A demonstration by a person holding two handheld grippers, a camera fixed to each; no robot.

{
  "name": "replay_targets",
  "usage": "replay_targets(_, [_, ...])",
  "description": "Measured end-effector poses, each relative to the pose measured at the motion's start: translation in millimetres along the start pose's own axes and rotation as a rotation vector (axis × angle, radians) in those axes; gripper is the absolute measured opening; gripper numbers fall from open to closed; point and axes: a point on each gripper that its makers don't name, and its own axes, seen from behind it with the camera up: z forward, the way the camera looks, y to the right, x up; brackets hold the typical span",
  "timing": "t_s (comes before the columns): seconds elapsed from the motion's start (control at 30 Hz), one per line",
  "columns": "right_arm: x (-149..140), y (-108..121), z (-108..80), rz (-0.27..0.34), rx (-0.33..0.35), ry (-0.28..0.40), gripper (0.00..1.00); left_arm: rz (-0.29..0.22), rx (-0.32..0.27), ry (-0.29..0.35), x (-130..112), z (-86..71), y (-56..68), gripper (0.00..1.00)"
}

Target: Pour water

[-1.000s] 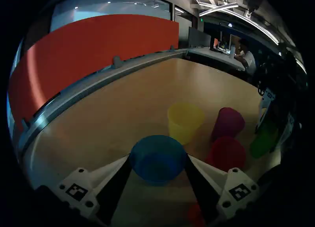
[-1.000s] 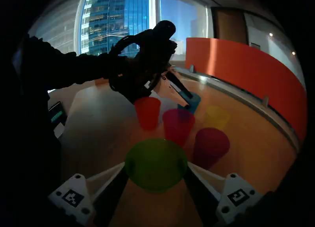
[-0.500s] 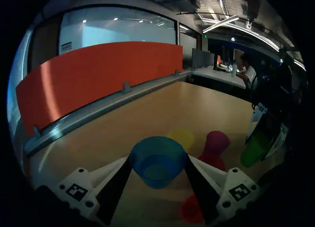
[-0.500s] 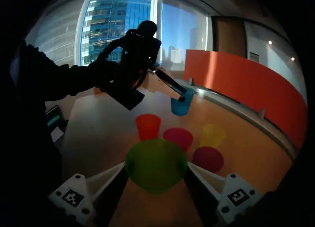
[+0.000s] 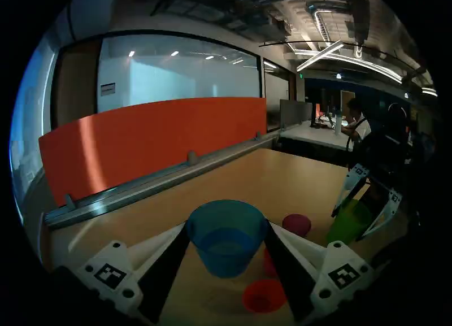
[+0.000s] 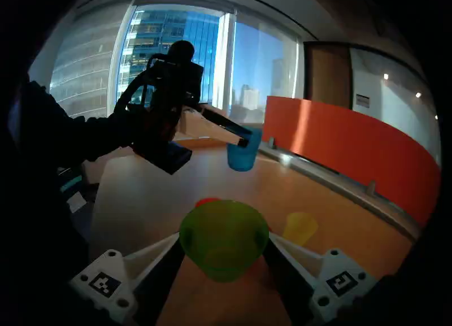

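Between the fingers of the left hand-held gripper sits the blue cup. Both fingers press on its sides, its mouth faces the camera, and a liquid level shows inside. Cup is lifted off the bench. Below it on the bench: a red cup near, a second red one partly hidden behind the right finger, and a maroon cup farther. Far right in the left gripper view, the right hand-held gripper holds the green cup, raised and slightly tilted. Orange partition runs along the far bench edge. A person sits at a far desk.

Right gripper view: the right hand-held gripper is clamped on the green cup, both fingers on its sides, cup off the bench. Cannot tell its contents. Yellow cup stands on the bench just right of it. A red rim peeks out at the green cup's upper left. Far left of centre, a dark sleeve holds the left hand-held gripper up, with the blue cup at its tip, well above the bench and near upright. Windows behind, partition on the right.
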Motion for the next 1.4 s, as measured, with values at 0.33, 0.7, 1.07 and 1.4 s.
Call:
replay_targets(0.33, [31.2, 5.8, 5.9, -0.009, -0.024, 0.082, 0.9, -0.01, 0.026, 0.091, 23.4, -33.0, 10.3, 0.89])
replay_targets(0.7, [53.1, 15.6, 5.7, -0.016, -0.047, 0.142, 0.91, -0.018, 0.039, 0.131, 26.2, -54.7, 18.4, 0.89])
replay_targets(1.07, [66.9, 23.9, 8.6, -0.01, -0.064, 0.174, 0.93, -0.036, 0.045, 0.175, 28.1, -66.9, 23.5, 0.88])
replay_targets(1.4, [73.3, 24.6, 13.0, -0.022, -0.056, 0.173, 0.92, -0.028, 0.045, 0.208, 28.7, -77.4, 30.4, 0.88])
